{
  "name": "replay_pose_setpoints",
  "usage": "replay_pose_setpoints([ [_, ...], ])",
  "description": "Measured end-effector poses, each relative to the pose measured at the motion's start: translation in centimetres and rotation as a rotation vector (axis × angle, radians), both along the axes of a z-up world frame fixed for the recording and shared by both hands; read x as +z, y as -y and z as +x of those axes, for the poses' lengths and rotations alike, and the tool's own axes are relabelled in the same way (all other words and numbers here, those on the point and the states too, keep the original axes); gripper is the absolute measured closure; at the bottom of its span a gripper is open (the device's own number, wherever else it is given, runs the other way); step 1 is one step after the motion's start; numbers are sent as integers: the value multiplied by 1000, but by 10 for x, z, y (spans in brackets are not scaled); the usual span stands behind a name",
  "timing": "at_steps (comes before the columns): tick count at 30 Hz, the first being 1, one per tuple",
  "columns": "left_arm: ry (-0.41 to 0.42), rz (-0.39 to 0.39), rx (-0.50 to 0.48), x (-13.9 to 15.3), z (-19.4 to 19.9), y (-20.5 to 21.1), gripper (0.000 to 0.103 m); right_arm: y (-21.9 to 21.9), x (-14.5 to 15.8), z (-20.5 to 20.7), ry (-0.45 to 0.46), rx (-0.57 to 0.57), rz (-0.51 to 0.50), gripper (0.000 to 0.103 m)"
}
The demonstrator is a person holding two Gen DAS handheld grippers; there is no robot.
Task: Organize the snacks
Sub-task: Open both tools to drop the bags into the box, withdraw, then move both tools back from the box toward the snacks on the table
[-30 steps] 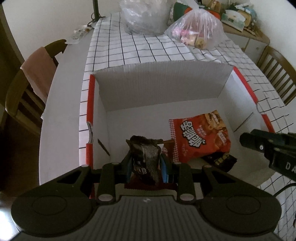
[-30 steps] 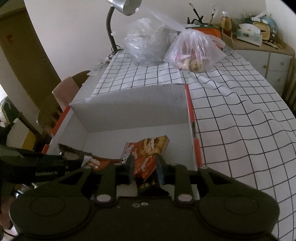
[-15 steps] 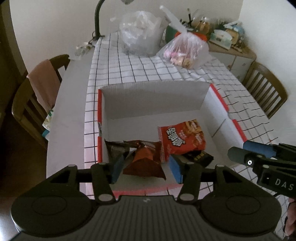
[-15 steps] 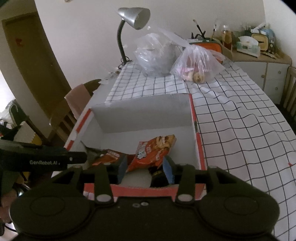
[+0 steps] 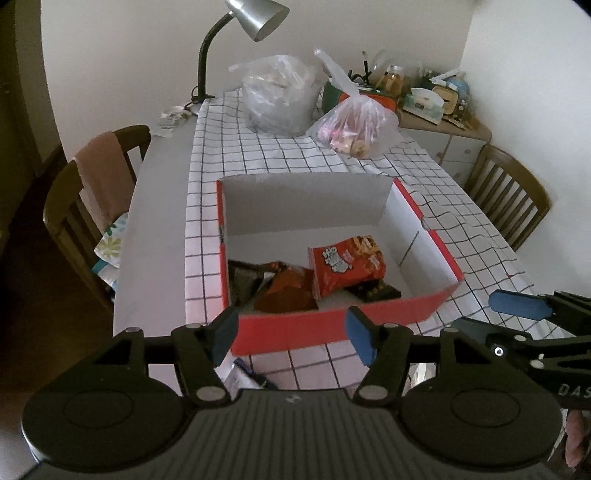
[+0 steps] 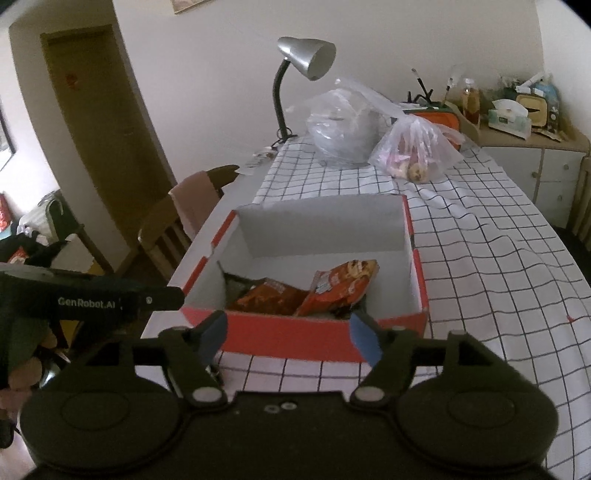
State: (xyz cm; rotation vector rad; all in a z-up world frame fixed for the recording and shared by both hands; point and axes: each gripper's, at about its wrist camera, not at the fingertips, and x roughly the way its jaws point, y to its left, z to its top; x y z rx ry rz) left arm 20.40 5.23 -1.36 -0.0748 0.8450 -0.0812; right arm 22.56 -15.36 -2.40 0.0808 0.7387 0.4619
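Blue-padded left gripper and right gripper: jaws spread, just been opening, nothing between them. Beyond, red cardboard box on checked tablecloth, holding snack packets. Farther: plastic bags, lamp.

Snack packets piled in red box

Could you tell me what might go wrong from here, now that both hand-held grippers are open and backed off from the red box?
1. The red snack bag leans on a dark packet; dropping more snacks in could make it slide or get crushed.
2. The snacks crowd the near end of the red box, so further ones may pile up unevenly.
3. The left hand-held gripper and right hand-held gripper hover close together and could bump on the next reach.
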Motion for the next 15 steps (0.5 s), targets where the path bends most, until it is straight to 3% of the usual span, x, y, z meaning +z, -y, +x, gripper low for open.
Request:
replay_pose_setpoints([
  [15, 12, -3, 42, -17, -54, -22, 32, -16, -23, -65, -36, 105, -61, 9],
])
